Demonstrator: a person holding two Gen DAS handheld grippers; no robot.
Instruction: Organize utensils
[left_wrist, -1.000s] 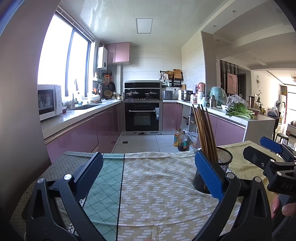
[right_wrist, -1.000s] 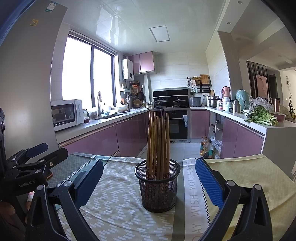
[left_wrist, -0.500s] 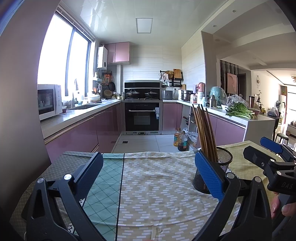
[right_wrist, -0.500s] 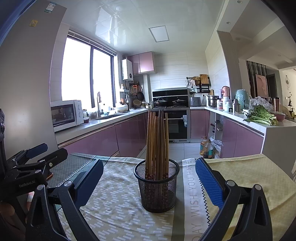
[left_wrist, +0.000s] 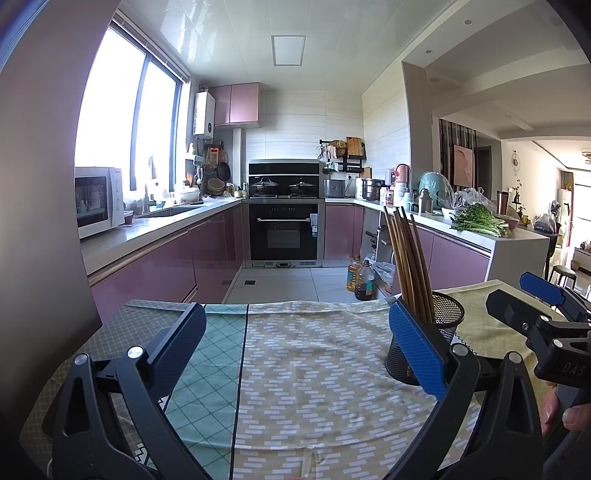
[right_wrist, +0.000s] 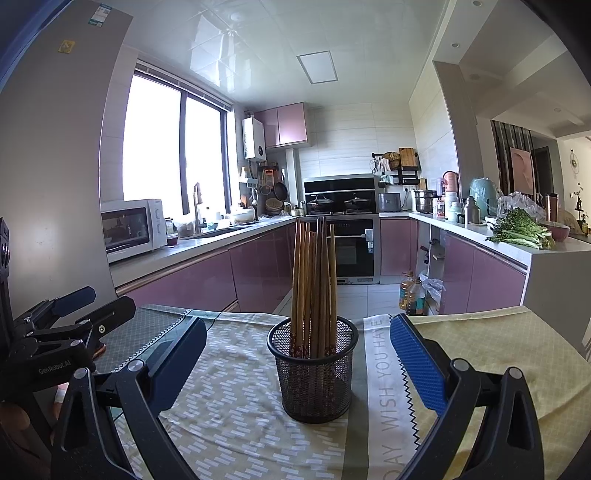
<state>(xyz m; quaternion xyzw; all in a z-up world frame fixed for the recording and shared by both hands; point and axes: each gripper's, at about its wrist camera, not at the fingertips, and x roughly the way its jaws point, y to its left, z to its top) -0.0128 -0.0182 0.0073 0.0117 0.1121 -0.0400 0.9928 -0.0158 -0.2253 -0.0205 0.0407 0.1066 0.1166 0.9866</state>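
At the right of the left wrist view, the mesh holder with its chopsticks stands just past your left gripper, whose fingers are wide apart and empty, so keep that one clear. Centre of the right wrist view, the same holder sits between the spread fingers of your right gripper; if you mean to lift it, close low on the basket wall, not on the loose sticks

Holder base behind blue finger; hand cropped (right edge)
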